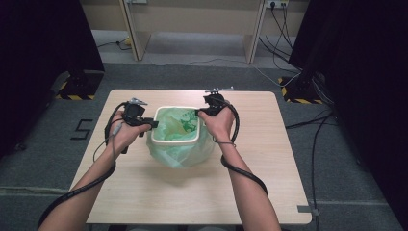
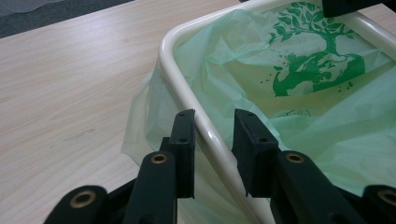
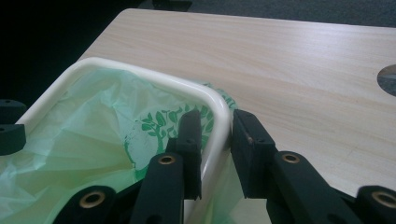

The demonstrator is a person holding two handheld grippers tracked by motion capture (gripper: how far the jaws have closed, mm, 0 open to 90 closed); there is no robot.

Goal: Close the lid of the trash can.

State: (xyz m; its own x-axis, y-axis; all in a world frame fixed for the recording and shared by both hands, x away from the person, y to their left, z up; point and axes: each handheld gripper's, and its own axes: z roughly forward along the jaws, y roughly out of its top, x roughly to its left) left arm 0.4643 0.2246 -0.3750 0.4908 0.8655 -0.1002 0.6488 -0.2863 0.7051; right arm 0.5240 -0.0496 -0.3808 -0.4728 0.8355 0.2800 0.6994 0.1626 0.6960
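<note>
One cream bin with a rounded rim, near the middle of the wooden table. Lined with one pale green, see-through bag, crumpled inside and bulging below the rim on the outside; a darker green tree-and-leaves print on the film. Bag edge folded over the rim in the left gripper view, hanging down the outer wall.

Two grippers, one at each side of the bin. Left gripper with jaws apart, straddling the rim, one jaw outside and one inside; no clamping visible. Right gripper likewise set astride the opposite rim, jaws spread, rim between them.

Two hands, two trailing cables, one table.
</note>
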